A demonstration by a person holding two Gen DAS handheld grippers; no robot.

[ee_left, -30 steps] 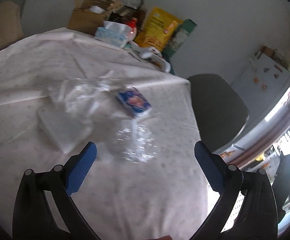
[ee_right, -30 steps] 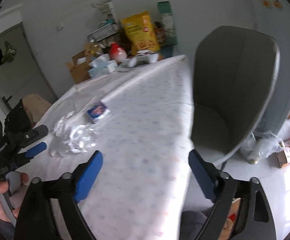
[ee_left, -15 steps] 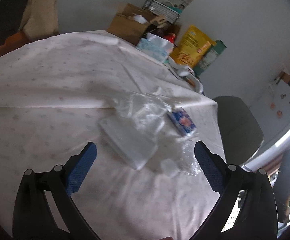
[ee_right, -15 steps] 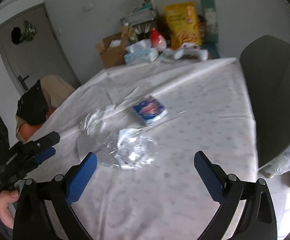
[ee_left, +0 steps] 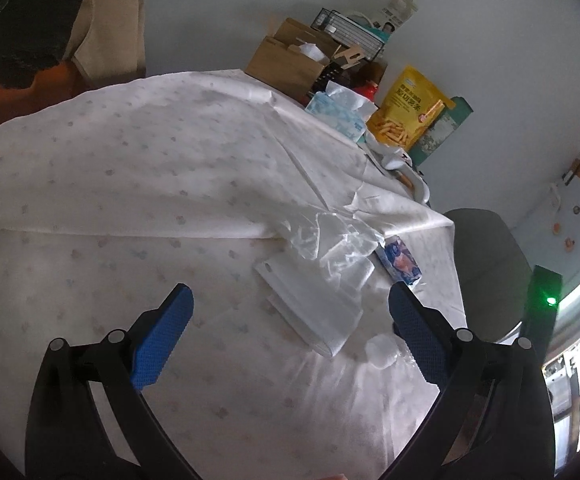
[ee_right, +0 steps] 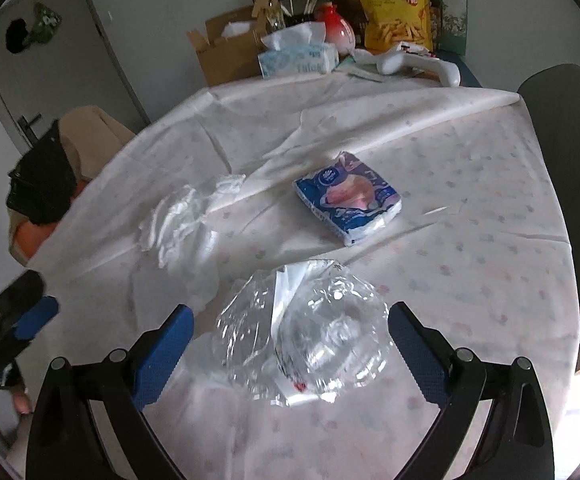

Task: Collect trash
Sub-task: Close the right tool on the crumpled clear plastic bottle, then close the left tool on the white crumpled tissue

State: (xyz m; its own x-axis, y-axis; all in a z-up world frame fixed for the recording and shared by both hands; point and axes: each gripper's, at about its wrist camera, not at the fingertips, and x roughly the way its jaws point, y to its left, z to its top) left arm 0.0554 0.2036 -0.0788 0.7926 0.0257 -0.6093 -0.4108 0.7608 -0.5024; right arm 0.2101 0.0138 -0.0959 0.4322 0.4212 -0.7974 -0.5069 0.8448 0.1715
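On the white tablecloth (ee_right: 469, 184) lies a crumpled clear plastic wrapper (ee_right: 309, 332), between the fingers of my right gripper (ee_right: 291, 352), which is open with its pads apart from it. Beyond it lies a blue tissue pack (ee_right: 349, 196), and crumpled white plastic (ee_right: 178, 220) lies to the left. My left gripper (ee_left: 290, 336) hangs open and empty just short of a flat folded white bag (ee_left: 309, 308). More crumpled plastic (ee_left: 329, 240) lies on the bag's far end, next to the blue pack (ee_left: 399, 262). A small white scrap (ee_left: 379, 350) lies by the right finger. The left gripper (ee_right: 22, 320) shows at the right view's left edge.
At the table's far end stand a cardboard box (ee_right: 226, 48), a tissue box (ee_right: 297, 54), a red bottle (ee_right: 335, 28), a yellow snack bag (ee_right: 395, 0) and a green carton (ee_right: 451, 4). A grey chair (ee_right: 569, 152) stands at the right edge.
My right gripper came in over the table, and the clear wrapper now lies between its fingers. The left gripper swung left and a little lower, toward the folded white bag.
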